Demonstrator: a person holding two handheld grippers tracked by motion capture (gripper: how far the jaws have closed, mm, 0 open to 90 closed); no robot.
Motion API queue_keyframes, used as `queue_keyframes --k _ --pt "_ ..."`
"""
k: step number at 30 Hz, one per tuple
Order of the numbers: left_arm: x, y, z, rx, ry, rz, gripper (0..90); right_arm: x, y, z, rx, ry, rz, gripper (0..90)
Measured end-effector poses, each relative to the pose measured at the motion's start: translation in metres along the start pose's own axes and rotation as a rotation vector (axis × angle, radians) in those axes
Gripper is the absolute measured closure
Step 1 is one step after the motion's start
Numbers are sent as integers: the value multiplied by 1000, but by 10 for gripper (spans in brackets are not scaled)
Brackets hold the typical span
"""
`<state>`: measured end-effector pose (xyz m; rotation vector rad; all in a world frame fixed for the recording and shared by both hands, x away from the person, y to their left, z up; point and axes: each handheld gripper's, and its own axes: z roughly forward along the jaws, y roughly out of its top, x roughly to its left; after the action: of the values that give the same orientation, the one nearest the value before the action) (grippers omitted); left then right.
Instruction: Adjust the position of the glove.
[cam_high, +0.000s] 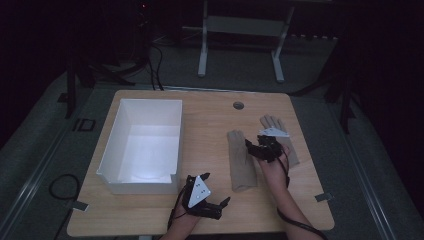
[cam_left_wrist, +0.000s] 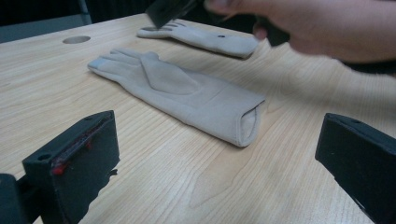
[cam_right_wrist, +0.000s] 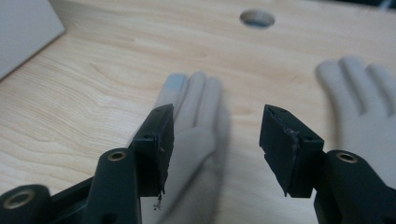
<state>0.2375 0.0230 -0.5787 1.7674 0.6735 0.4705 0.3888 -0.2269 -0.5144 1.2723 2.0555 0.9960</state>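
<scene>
Two tan gloves lie flat on the wooden table (cam_high: 210, 107), side by side with a strip of bare wood between them. The near glove (cam_high: 241, 160) is the one closer to the middle of the table. Its fingers point away from the person, and its open cuff faces the person's edge. One fingertip has a pale blue patch. The far glove (cam_high: 278, 137) lies to its right, and part of it is hidden under the right hand.

The right gripper (cam_high: 257, 148) hangs over the gap between the two gloves, above the right edge of the near glove. Its jaws stand apart and nothing is between them. From the right gripper view, the near glove (cam_right_wrist: 194, 140) lies under the left jaw and the far glove (cam_right_wrist: 362, 105) sits off to the right, under the other jaw. The jaws do not touch either glove.

The left gripper (cam_high: 222, 201) rests low near the person's edge of the table, well apart from the near glove's cuff. Its jaws are wide apart and empty. In the left gripper view, the near glove (cam_left_wrist: 187, 100) lies ahead between the two jaws, cuff first.

A white box (cam_high: 112, 132) sits on the left side of the table. A small round hole (cam_high: 238, 105) is in the wood near the far edge.
</scene>
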Motion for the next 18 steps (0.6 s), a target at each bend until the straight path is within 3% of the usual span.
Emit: queue_keyframes --k 4,11,13,18 --pt "0 0 0 0 1 -1 1 -22 4 -12 -18 -18 -61 428" --pt "0 0 0 0 1 0 1 -69 9 -23 -32 -20 -82 426" --pt "0 0 0 -1 1 0 1 -81 9 -22 -24 -30 -94 434" --pt "0 0 0 -1 2 -3 1 -107 6 -16 10 -4 -95 436"
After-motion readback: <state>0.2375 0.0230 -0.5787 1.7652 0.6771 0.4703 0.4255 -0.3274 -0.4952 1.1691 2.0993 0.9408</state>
